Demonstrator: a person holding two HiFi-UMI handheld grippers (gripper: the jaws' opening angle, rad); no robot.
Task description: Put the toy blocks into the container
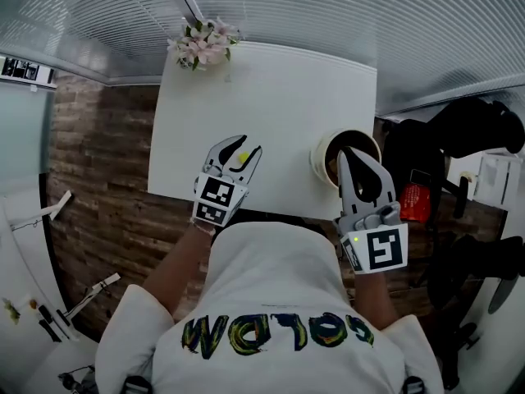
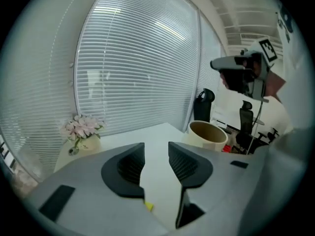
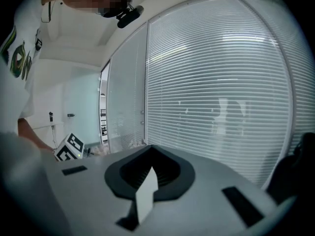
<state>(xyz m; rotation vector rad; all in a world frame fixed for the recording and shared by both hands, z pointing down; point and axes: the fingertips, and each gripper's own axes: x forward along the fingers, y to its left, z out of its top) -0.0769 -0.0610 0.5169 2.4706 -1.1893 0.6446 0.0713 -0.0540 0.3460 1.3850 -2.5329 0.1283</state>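
Step in hand: judged to be the pick-up of a toy block by the left claw (image 2: 156, 146), with the carry to the container (image 1: 320, 159) not yet begun.
Left claw: it sits to the left of the container and nearer the person, with its jaws about half open and gripping nothing.
Yellow block (image 1: 242, 156): a small block lies on the white worktop (image 1: 271, 97), left of the container. It sits low in the gap between the left claw's jaws, close to their root, and neither pad presses on it.
Doing it well: bring the jaws down so one pad stands on each side of the block. Centre the block further out between the pads and close squarely, so it does not squirt away. Then lift it clear before moving right to the container.
Right claw (image 1: 345, 154): its jaws are closed tip to tip and empty. It hangs over the container's mouth, so it probably needs to give way for the drop.
Container: a round cream tub stands open at the worktop's right edge.
Flowers (image 1: 203, 43): a small pink bunch stands far beyond the container, at the worktop's far left corner.
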